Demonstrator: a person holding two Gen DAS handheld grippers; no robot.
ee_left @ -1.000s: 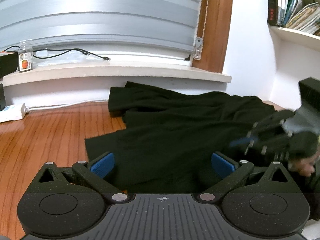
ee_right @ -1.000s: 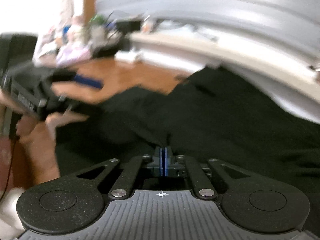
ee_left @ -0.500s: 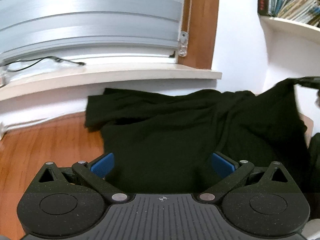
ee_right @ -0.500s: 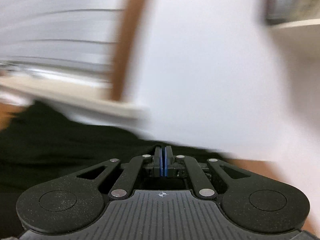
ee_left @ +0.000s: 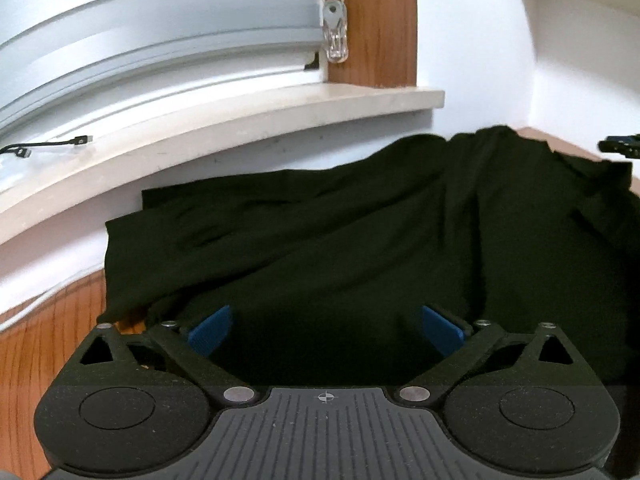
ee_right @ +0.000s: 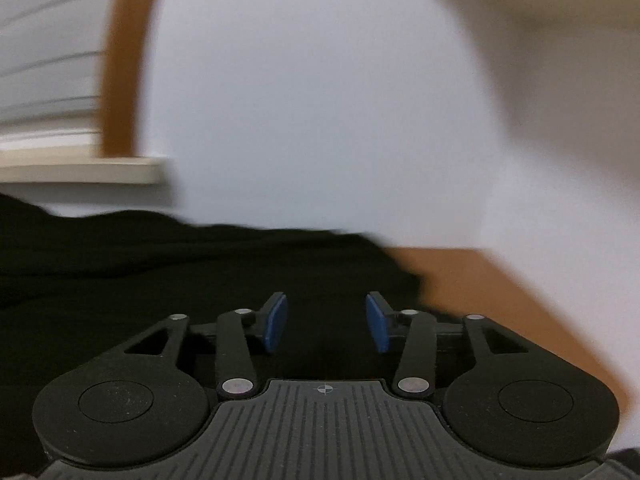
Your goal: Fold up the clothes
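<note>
A black garment [ee_left: 320,232] lies rumpled across the wooden table [ee_left: 48,340], its far edge against the wall under the sill. My left gripper [ee_left: 326,316] hovers over its near part, blue pads wide apart and just starting to close, with nothing pressed between them. My right gripper [ee_right: 326,304] is at the garment's right end [ee_right: 160,264], and its jaws are opening. Dark cloth lies below the gap and neither pad presses on it. In the left wrist view a tip of the right gripper [ee_left: 620,145] shows at the far right edge. The right wrist view is motion-blurred.
A pale window sill [ee_left: 240,120] with a black cable [ee_left: 48,145] runs behind the garment, under a grey blind with a clear cord pull [ee_left: 335,36]. A white wall corner and a shelf stand at the right. Bare wood [ee_right: 480,280] shows right of the garment.
The right gripper swung from the left across to the garment's right end, and its shut jaws have parted. The cloth it had lifted has dropped. The left gripper slid right along the garment.
</note>
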